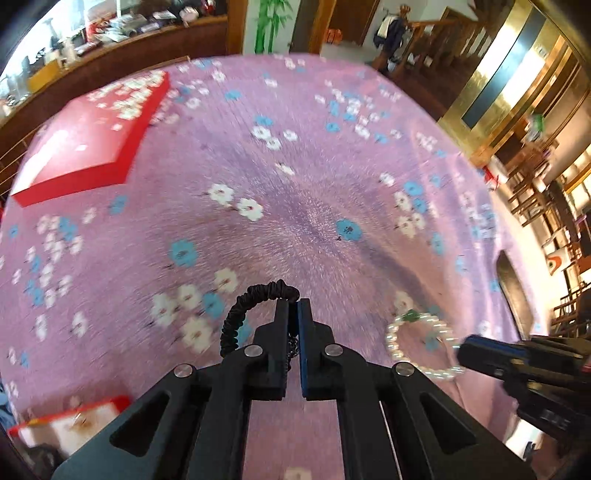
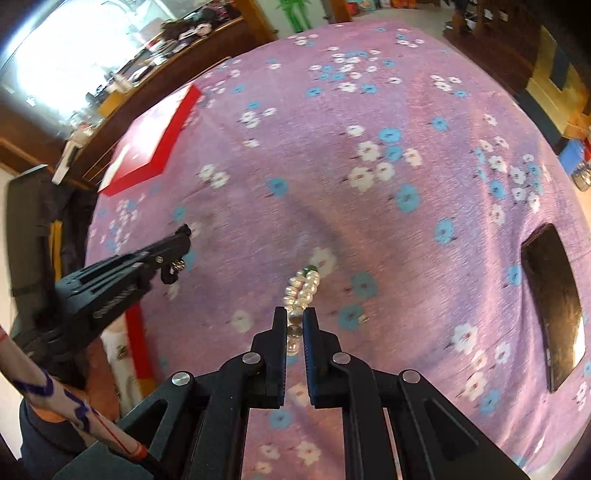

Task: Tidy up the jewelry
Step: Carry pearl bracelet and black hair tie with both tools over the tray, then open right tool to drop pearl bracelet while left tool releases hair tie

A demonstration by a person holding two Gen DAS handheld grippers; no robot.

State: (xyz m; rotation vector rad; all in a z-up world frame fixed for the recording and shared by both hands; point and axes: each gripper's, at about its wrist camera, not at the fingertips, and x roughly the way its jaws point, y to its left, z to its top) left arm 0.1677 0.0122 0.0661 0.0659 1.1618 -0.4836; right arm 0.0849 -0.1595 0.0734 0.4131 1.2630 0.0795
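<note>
Covering table, purple floral cloth, red box

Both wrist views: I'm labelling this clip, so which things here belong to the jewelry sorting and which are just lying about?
Part of the job:
- black hair tie, held in the left gripper
- pearl bracelet, held in the right gripper
- open red box, near edge
- red lid, far left

Just lying about:
- dark tablet on the flowered tablecloth
- clutter on the wooden counter behind
</note>
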